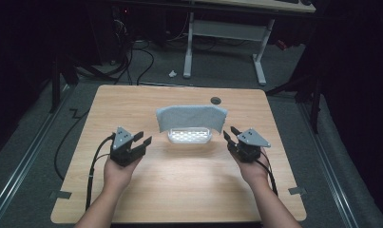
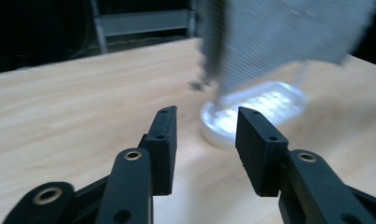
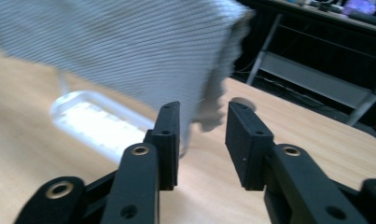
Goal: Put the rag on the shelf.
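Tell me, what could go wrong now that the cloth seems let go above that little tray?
The grey cloth hangs in the air over the clear tray, with the left gripper and right gripper open and apart from it. It may fall askew, leaving part of the tray bare. A drooping corner near the right gripper could catch on its fingers. The cloth landing might also nudge the light-looking tray across the table.
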Action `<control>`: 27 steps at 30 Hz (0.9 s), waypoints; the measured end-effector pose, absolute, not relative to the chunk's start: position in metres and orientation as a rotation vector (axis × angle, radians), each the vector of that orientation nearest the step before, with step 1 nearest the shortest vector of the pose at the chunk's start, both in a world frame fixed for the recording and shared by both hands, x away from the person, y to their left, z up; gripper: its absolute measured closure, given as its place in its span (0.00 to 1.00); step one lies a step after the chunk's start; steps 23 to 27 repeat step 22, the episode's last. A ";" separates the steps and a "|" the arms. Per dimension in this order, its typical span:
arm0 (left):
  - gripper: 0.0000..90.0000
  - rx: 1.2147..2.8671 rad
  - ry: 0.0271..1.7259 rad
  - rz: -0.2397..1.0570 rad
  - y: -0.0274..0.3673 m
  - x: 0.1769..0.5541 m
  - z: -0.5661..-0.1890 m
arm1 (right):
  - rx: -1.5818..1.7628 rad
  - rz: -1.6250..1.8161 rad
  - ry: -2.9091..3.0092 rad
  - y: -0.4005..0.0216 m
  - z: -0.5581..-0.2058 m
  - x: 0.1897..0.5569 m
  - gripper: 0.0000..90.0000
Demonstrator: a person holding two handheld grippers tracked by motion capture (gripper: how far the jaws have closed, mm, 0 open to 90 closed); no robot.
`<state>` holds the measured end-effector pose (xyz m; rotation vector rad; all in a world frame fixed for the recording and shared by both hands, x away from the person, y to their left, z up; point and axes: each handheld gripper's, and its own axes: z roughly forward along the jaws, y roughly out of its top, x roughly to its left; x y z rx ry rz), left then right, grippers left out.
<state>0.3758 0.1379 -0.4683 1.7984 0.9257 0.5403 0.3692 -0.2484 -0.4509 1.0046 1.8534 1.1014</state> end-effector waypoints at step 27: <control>0.51 1.954 0.910 0.315 0.115 0.291 -0.517 | 1.092 1.056 2.057 -0.223 -0.511 0.276 0.66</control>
